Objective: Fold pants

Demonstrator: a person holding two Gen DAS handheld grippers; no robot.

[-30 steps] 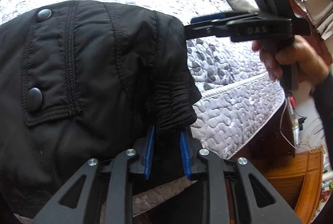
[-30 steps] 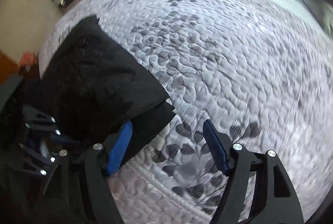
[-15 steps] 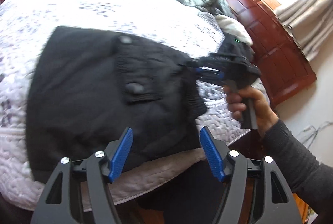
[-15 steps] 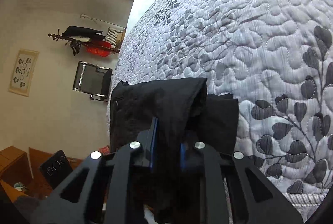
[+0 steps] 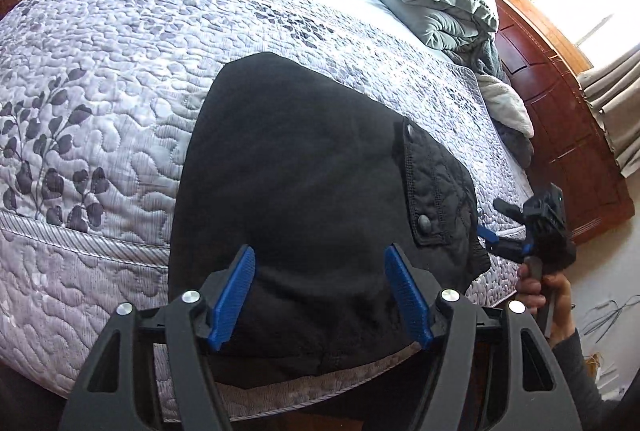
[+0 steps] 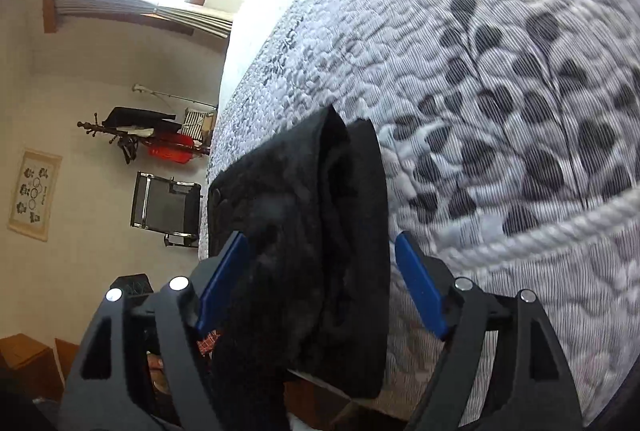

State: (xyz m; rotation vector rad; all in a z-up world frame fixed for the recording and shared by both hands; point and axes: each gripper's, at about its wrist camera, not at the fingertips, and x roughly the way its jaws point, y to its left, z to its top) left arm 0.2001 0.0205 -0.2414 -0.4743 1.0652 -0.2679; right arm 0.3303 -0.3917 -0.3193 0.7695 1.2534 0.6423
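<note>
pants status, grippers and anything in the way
Left gripper open, off the cloth. Right gripper open, fingers either side of the folded edge. Black pants folded, lying flat at the quilt edge. Nothing on top of them.

Bed [image 5: 120, 79] fills most of the left wrist frame, covered by a pale quilt [image 5: 100, 43] with a dark leaf print at left; its edge hangs down along the bottom of the frame. Folded black pants [image 5: 304, 191] lie on the quilt at frame centre, reaching to the near edge, with a snap pocket [image 5: 434, 191] facing up at right. A bunched grey-blue duvet [image 5: 436, 3] sits on the bed at upper right, with a white blanket [image 5: 502, 103] just below it.
</note>
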